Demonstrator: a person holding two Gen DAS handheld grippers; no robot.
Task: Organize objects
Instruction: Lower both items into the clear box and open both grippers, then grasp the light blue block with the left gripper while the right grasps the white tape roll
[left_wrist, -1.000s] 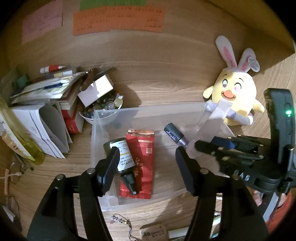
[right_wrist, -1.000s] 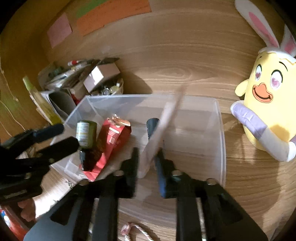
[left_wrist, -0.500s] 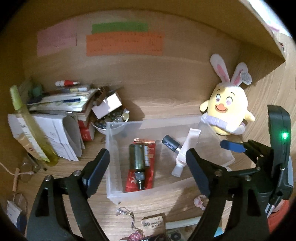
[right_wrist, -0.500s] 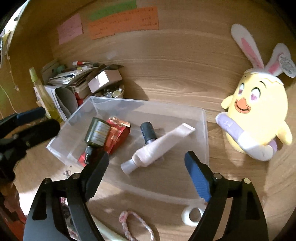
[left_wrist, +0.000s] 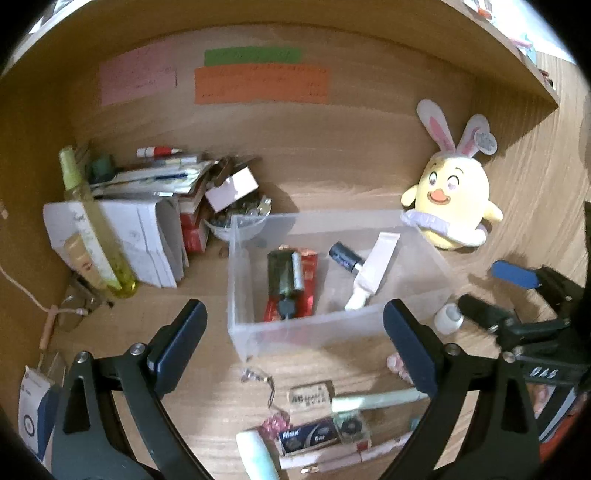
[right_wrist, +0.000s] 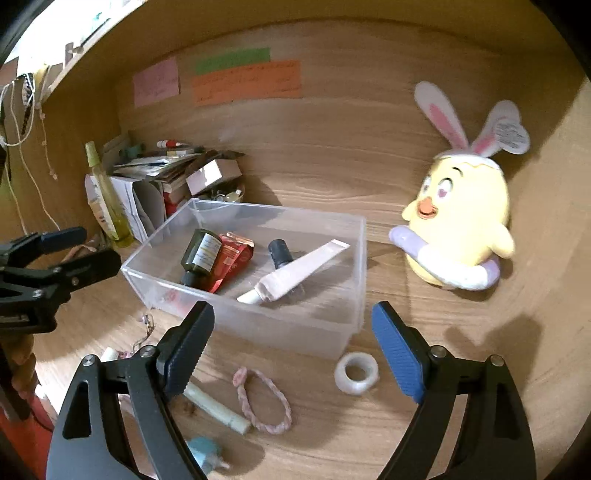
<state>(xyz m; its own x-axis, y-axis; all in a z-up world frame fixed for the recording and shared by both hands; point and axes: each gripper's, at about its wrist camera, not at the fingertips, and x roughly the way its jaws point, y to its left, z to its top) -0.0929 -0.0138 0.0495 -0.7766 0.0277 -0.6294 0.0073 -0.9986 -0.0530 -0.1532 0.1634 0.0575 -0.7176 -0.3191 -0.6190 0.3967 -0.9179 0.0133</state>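
A clear plastic bin (left_wrist: 314, 334) (right_wrist: 354, 236) stands on the wooden desk. Inside lie a dark green bottle (left_wrist: 282, 275) (right_wrist: 201, 253) on a red packet (left_wrist: 308, 266) (right_wrist: 236, 254), a black-capped tube (left_wrist: 343, 256) (right_wrist: 279, 251) and a white cream tube (left_wrist: 373, 273) (right_wrist: 299, 271). My left gripper (left_wrist: 293, 347) is open and empty in front of the bin. My right gripper (right_wrist: 291, 354) is open and empty, pulled back from the bin's front right. Loose in front lie a tape roll (right_wrist: 356, 373) (left_wrist: 448, 319), a pink hair tie (right_wrist: 264, 400) and a pale stick (right_wrist: 216, 406).
A yellow bunny-eared plush (left_wrist: 448, 203) (right_wrist: 461, 225) sits right of the bin. Papers, boxes and a yellow spray bottle (left_wrist: 96, 229) (right_wrist: 107, 199) crowd the back left, with a bowl of small items (left_wrist: 240, 218). Small boxes and a battery pack (left_wrist: 312, 437) lie near the front edge.
My right gripper opened and let the white cream tube fall into the bin. Both grippers then drew back and up, away from the bin.
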